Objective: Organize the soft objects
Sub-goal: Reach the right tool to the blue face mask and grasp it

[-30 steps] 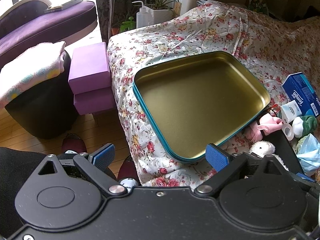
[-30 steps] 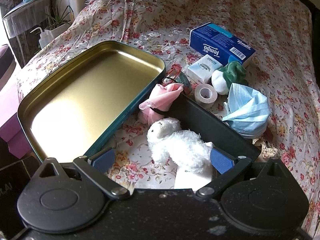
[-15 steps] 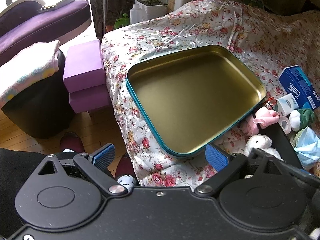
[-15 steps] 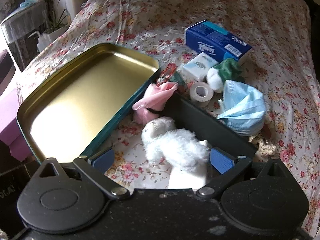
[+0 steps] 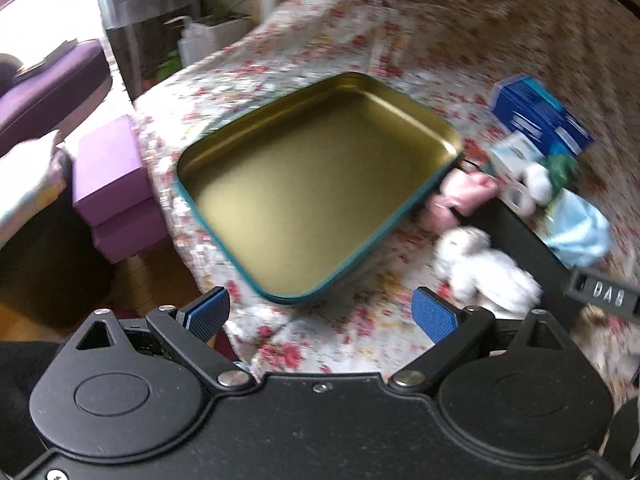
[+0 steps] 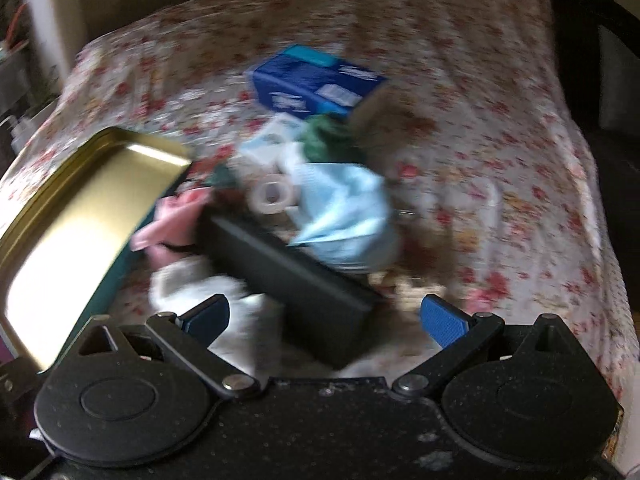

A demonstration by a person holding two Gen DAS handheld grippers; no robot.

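A floral cloth (image 5: 400,40) covers the surface, bearing a bare gold tin tray (image 5: 312,196). Right of the tray lie a blue face mask (image 6: 344,208), a white plush toy (image 5: 480,268) and a pink cloth (image 5: 460,200). Both the left gripper (image 5: 320,312) and the right gripper (image 6: 324,316) have jaws spread wide, grasping nothing.

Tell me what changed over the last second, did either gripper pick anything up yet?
No. Both cameras swung to the right, blurring the views. The left gripper and right gripper are open and hold nothing. The gold tin tray is still empty; the white plush toy, pink cloth and blue face mask lie where they were on the floral cloth.
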